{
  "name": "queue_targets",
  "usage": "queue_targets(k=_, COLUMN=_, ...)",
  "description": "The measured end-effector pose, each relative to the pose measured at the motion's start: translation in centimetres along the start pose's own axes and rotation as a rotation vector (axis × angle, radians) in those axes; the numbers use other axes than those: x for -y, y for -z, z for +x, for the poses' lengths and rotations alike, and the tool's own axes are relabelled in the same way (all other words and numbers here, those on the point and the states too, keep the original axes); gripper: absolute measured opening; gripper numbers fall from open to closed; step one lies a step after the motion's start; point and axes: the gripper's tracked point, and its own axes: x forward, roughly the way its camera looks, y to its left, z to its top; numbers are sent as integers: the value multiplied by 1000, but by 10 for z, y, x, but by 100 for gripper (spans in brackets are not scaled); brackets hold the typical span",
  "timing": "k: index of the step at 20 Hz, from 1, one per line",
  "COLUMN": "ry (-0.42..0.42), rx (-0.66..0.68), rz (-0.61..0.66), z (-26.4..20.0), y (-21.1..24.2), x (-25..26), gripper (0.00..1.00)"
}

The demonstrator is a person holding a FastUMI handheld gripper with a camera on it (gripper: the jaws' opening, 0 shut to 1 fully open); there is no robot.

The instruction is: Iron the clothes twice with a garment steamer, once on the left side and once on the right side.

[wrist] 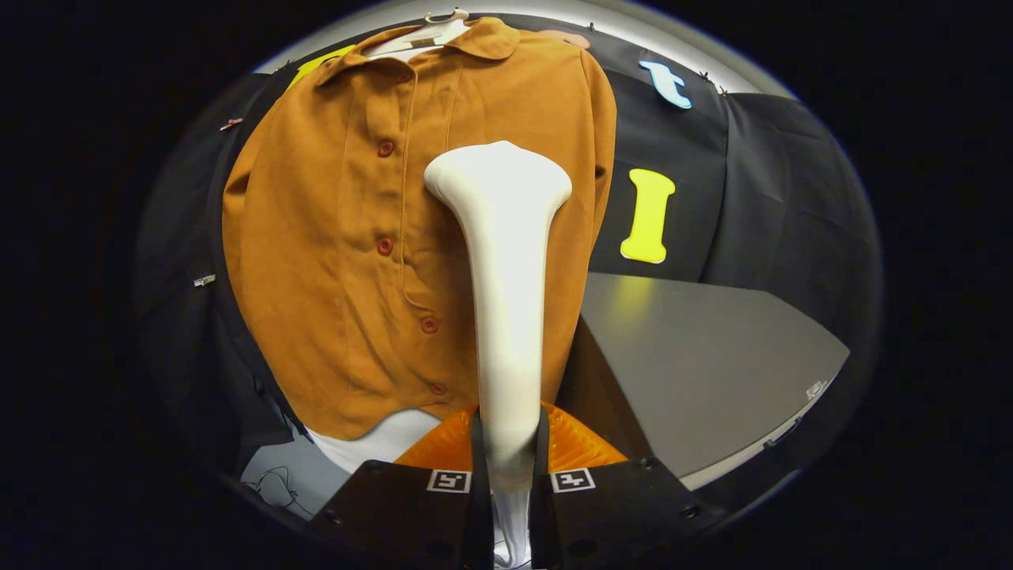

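Rust-brown buttoned shirt (332, 261) on hanger; gripper (508, 467) clamps the white steamer (506, 301) against it

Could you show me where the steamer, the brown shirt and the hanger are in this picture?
garment steamer (506, 317): gripper view, on its white handle, held between the gripper (510, 467) fingers.
brown shirt (316, 261): gripper view, on the front panel beside the buttons.
hanger (431, 30): gripper view, on its white shoulder at the collar.

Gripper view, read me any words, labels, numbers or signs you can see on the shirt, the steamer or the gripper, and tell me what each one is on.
No words or numbers can be read.
Shirt: no print or tag showing.
Steamer: plain, no brand visible; the gripper jaws are shut on its handle.
Gripper: two square coded markers, patterns, not text.
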Motion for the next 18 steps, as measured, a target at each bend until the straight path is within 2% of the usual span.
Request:
queue_targets(k=8, ry=2, rx=-149, rz=-1, z=6, y=67, x=-9, gripper=22)
queue_targets(k=15, ry=0, rx=-216, rz=-5, z=-5, y=87, x=-5, gripper=21)
queue_targets(k=18, ry=-7, rx=-194, rz=-4, z=-25, y=86, x=-8, gripper=22)
